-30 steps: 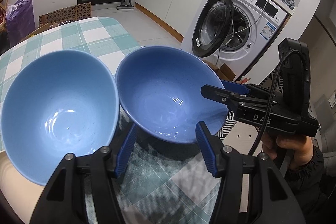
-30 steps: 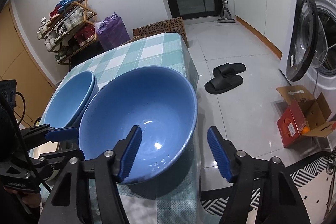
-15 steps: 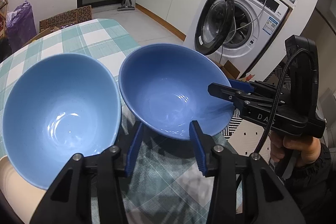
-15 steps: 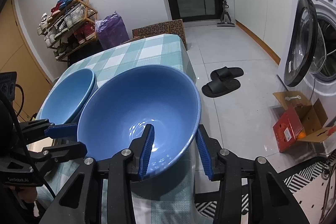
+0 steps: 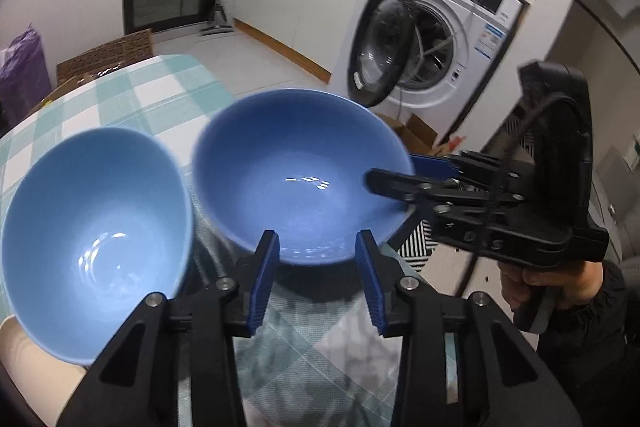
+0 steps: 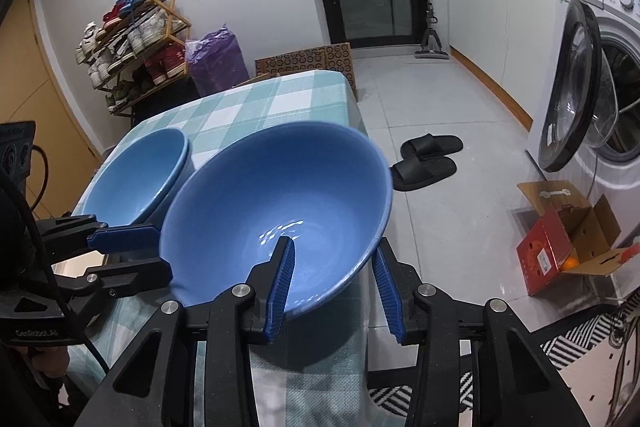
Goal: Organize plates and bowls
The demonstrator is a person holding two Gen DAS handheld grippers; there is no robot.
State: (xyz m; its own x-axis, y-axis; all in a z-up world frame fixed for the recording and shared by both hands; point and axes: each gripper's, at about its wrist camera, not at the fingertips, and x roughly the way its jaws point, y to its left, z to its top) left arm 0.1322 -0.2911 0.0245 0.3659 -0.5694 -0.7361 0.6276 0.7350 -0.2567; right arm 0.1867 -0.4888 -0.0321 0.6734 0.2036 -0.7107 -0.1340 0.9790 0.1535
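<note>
Standing beside the table point(image 6: 280, 99) with its green and white checked cloth, I see two blue bowls on it and a person holding a gripper in each hand. The right gripper point(image 6: 332, 281) has the rim of the darker blue bowl point(image 6: 276, 203) between its blue pads: one finger is inside the bowl, the other outside its wall, so it grips this bowl at the near edge. In the left wrist view the same gripper point(image 5: 404, 173) comes in from the right side and bites the bowl's point(image 5: 296, 171) rim there. The left gripper point(image 5: 316, 259) has just been closing its jaws; they now stand narrow in front of the near wall of the darker bowl, and I cannot tell whether the pads touch it. In the right wrist view this gripper point(image 6: 132, 247) sits at the left, close to the bowl's side. The lighter blue bowl point(image 5: 96, 231) is to the left of the left gripper, just beside the darker one. Behind the grippers, on the floor, stand a washing machine point(image 5: 440, 39) with an open door, black slippers point(image 6: 428, 159) and a red cardboard box point(image 6: 560, 243).
</note>
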